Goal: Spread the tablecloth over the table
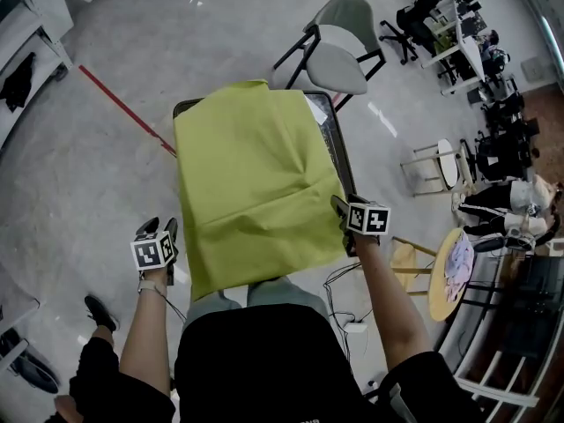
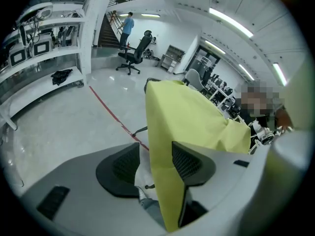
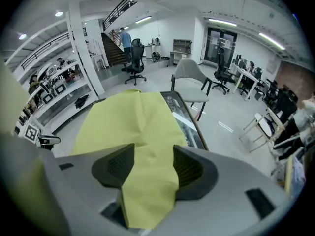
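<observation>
Yellow-green tablecloth (image 1: 256,183) draped over the counter (image 1: 339,152), long axis running away toward the chair (image 1: 339,47), near edge hanging off the front, left gripper (image 1: 159,229) and right gripper (image 1: 344,214) both spread, cloth corners loose between their jaws.

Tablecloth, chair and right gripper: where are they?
tablecloth (image 1: 251,183), head view, middle of the yellow-green cloth.
chair (image 1: 337,62), head view, its grey seat.
right gripper (image 3: 152,168), right gripper view, midway between its jaws.
</observation>
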Motion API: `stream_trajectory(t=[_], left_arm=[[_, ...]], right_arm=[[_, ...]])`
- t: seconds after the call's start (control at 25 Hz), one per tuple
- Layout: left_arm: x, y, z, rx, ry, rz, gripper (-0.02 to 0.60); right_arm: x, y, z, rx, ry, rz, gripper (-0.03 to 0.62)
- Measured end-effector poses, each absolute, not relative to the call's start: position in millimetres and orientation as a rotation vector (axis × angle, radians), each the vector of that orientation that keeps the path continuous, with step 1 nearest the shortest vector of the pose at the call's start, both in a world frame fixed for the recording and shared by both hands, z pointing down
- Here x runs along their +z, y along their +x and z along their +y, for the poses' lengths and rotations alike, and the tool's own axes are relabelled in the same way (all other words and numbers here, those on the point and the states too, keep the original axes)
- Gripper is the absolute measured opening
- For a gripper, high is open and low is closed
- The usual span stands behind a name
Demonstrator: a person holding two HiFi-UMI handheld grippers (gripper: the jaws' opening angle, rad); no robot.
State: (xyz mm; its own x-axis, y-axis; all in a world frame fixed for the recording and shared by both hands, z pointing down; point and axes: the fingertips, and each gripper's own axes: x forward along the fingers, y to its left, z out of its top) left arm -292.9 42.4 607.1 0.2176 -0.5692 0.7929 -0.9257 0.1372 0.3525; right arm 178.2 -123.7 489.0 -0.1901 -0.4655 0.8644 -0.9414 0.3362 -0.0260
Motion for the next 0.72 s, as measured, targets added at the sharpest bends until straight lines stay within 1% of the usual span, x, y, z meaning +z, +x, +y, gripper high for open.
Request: stream_trajectory(t=[0.32,0.72], left_arm=[[594,-258,26,0.457,1.558,-1.461,0.210],[585,-202,14,0.470,1.456,-1.538,0.219]], right_arm=[[495,149,-194,0.689,1.143,-1.874,0.238],[550,139,-278,0.672,0.955,-1.919,0.249]])
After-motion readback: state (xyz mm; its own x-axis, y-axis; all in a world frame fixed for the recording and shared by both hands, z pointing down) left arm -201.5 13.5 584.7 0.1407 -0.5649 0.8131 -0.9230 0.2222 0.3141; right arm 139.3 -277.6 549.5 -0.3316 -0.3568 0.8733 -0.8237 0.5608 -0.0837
